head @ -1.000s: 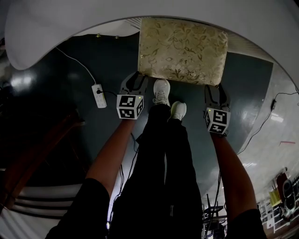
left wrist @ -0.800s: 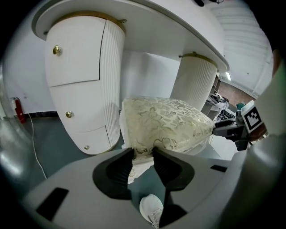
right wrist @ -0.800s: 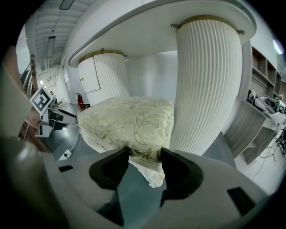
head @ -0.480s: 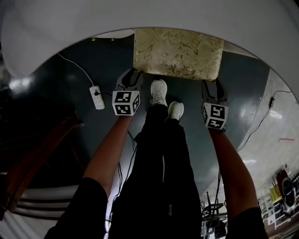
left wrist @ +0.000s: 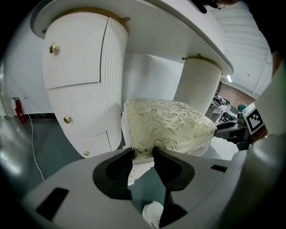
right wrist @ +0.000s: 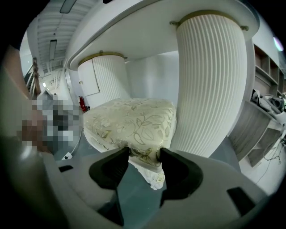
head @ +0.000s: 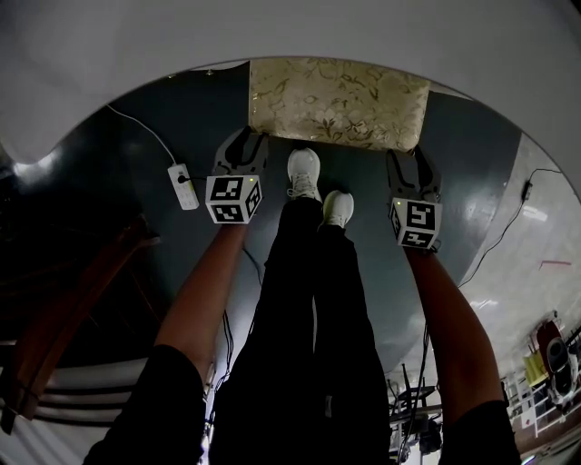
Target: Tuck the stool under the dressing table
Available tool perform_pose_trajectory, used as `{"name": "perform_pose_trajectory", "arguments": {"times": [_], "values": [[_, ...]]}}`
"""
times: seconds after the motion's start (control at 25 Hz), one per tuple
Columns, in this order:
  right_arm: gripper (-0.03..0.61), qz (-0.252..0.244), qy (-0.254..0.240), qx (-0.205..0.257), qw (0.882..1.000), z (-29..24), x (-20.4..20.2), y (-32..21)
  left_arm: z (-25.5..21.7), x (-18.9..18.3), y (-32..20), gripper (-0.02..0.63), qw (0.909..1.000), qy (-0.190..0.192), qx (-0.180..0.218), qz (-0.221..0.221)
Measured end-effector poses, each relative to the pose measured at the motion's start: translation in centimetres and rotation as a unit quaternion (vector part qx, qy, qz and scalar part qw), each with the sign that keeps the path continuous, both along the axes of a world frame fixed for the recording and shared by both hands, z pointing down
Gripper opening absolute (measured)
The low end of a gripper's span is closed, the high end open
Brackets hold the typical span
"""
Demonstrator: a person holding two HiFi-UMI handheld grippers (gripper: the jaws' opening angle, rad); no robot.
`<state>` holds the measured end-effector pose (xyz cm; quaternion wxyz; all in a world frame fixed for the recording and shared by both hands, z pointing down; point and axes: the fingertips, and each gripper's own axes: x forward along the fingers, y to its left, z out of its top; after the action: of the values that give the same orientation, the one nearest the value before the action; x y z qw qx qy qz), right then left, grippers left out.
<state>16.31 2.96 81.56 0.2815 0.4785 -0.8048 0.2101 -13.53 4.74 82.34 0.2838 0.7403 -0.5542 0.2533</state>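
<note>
The stool with a gold floral cushion [head: 338,102] stands on the dark floor [head: 136,136], its far part under the top of the white desk [head: 272,36], between the desk's ribbed pedestals. The left gripper [left wrist: 143,153] has just been easing its jaws wider, and the cushion's near corner fills the gap between them. The right gripper [right wrist: 145,152] holds the other near corner. The left pedestal's gold-knobbed drawers [left wrist: 73,53] are closed.

Stool [head: 338,102] slid further under dressing table [head: 272,27] (less seat showing)
</note>
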Motion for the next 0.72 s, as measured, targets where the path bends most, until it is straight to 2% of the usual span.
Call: {"name": "perform_pose_trajectory", "arguments": {"times": [0.24, 0.44, 0.72], "values": [[0.229, -0.006, -0.010, 0.007, 1.000, -1.9, -0.3, 0.9, -2.0, -0.7, -1.1, 0.140, 0.9986, 0.005, 0.012, -0.052], [0.229, 0.018, -0.007, 0.010, 1.000, -2.8, -0.4, 1.0, -2.8, -0.6, -1.4, 0.137, 0.9991, 0.009, 0.014, -0.038], [0.229, 0.036, 0.012, 0.026, 0.999, -2.8, 0.0, -1.7, -2.7, -0.2, -1.1, 0.144, 0.9994, 0.014, 0.024, -0.021]]}}
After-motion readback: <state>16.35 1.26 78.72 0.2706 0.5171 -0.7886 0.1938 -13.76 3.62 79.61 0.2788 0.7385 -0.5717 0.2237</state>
